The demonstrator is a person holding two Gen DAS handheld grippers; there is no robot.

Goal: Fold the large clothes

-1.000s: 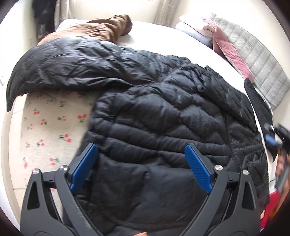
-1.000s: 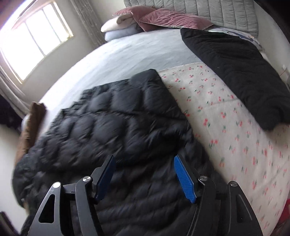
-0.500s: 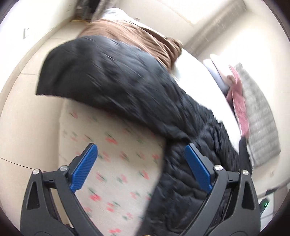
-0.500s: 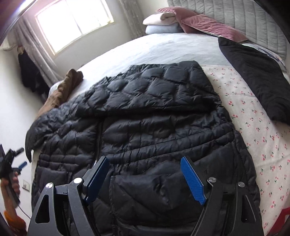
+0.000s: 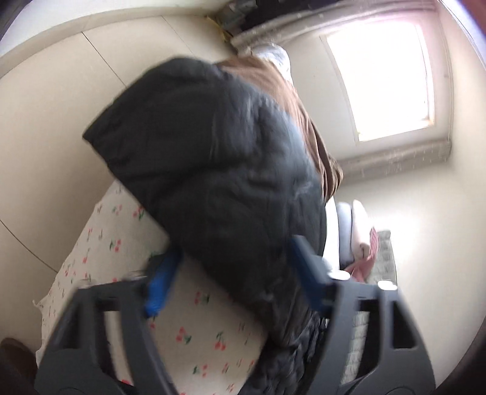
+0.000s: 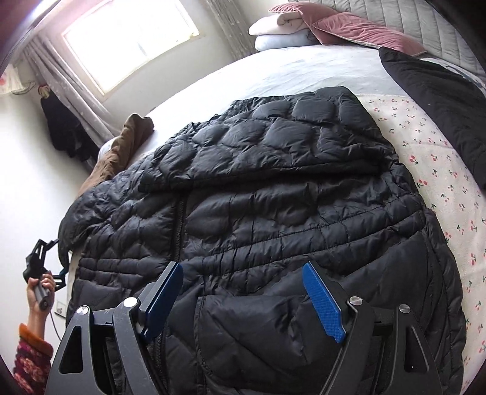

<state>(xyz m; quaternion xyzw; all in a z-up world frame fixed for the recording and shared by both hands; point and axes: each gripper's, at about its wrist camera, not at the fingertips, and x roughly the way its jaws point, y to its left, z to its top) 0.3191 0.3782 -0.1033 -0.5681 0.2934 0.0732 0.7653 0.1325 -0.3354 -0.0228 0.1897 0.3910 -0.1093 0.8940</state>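
A large black quilted puffer jacket (image 6: 273, 218) lies spread on the bed, front up, its hood folded down at the far side. My right gripper (image 6: 243, 297) is open and hovers above the jacket's lower front. One black sleeve (image 5: 218, 170) hangs over the bed's left edge. My left gripper (image 5: 234, 273) is open with the sleeve between its blue pads; the view is blurred. The left gripper also shows in the right wrist view (image 6: 39, 267), low beside the bed at the sleeve's end.
The bed has a cherry-print sheet (image 6: 440, 170) and a white cover (image 6: 273, 73). A second black garment (image 6: 440, 100) lies at the right. A brown garment (image 6: 121, 149) lies at the far left edge. Pillows (image 6: 291, 27) are stacked at the headboard. A window (image 5: 379, 76) is beyond.
My left gripper has swung off the jacket body to the hanging sleeve at the bed's left edge. My right gripper has pulled back, so more of the jacket shows.
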